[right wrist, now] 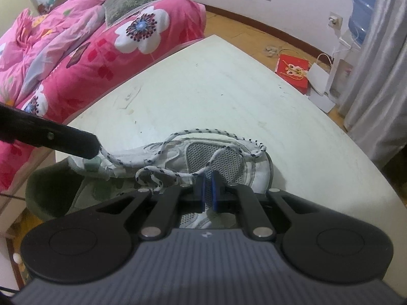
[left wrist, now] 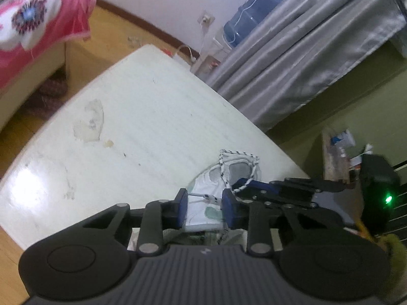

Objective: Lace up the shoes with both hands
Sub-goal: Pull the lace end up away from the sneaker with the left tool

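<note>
On your left, the left gripper [left wrist: 205,203] points steeply down at the heel end of the shoe [right wrist: 223,157], with its jaws set to a narrow gap. The lace tip [left wrist: 207,198] lies across that gap, and as far as the left wrist view shows, the pads do not press on it. Centre the stiff tip between the pads before you squeeze. Then take it close to its end, so that a short, straight stub sticks out and you can aim it. From the right wrist view that gripper's finger sits right at the lace, so a small correction should do.

In the middle, the shoe lies on its side on the white table [right wrist: 229,89], near the edge closest to you. The speckled lace [right wrist: 203,131] trails in loose loops over its mesh panel. I judge those loops the main hazard, because a pull on the wrong strand may drag the shoe or tighten a tangle. Work with slow pulls and watch which strand moves.

On your right, the right gripper [right wrist: 207,190] has its jaws almost together, pinched on a strand of the lace just above the shoe's upper. Hold that pinch steady to anchor the lace while the left side takes its grip, and keep a little slack between the two grippers.
</note>
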### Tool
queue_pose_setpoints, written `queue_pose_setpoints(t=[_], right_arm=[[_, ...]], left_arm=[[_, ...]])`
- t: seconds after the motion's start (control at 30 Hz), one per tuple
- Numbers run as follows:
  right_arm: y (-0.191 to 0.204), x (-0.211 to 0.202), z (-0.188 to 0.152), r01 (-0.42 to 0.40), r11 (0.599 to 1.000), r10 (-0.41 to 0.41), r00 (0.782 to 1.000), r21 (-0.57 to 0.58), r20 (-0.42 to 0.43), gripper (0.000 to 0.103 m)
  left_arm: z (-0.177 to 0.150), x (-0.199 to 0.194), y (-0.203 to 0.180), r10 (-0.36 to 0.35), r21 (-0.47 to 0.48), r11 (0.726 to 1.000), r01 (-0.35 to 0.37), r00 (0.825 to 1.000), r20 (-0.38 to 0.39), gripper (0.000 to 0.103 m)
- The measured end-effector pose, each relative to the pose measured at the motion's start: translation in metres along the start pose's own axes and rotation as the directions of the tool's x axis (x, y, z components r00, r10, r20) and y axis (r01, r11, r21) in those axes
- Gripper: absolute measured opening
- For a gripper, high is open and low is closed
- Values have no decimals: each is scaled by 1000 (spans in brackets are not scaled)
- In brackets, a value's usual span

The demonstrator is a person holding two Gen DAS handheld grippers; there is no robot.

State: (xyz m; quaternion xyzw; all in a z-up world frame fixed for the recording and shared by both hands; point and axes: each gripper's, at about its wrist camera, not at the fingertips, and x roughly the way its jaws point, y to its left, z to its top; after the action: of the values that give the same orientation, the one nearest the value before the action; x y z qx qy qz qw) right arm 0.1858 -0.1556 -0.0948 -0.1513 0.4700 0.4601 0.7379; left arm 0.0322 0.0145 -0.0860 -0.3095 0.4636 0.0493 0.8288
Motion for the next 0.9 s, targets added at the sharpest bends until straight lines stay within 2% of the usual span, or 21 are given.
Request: queue_pose_setpoints(t=[0.07, 0.3, 0.37, 0.4, 0.53, 0.63, 0.77, 0.9], right_arm=[[-1, 0, 0, 0, 1000, 0, 1000, 8, 3, 4], [0, 0, -3, 4, 1000, -5, 1000, 25, 18, 4], [2, 0, -3, 8, 1000, -9, 1000, 24, 20, 4], [2, 0, -3, 11, 1000, -12, 1000, 22, 22, 4], [5, 0, -4, 24, 1000, -24, 999, 12, 26, 4], [7, 0, -4, 34, 999, -34, 999, 8, 28, 4], [8, 0, -4, 42, 999, -42, 999, 12, 22, 4], [9, 1, -3, 49, 999, -49, 999, 10, 16, 4]], left_arm=[[-3, 4, -10, 22, 38, 999, -23, 1000, 22, 24], [-4, 9, -27, 25, 95, 995, -31, 998, 62, 18], [-4, 10, -31, 33, 106, 994, -42, 996, 78, 6], [-3, 11, -32, 40, 110, 993, -49, 995, 87, 4], [-6, 7, -46, 89, 223, 967, -120, 985, 147, 3], [-8, 3, -54, 109, 262, 954, -148, 982, 157, 3], [-10, -7, -56, 128, 264, 949, -171, 977, 172, 3], [-6, -21, -47, 119, 196, 968, -154, 977, 178, 3]])
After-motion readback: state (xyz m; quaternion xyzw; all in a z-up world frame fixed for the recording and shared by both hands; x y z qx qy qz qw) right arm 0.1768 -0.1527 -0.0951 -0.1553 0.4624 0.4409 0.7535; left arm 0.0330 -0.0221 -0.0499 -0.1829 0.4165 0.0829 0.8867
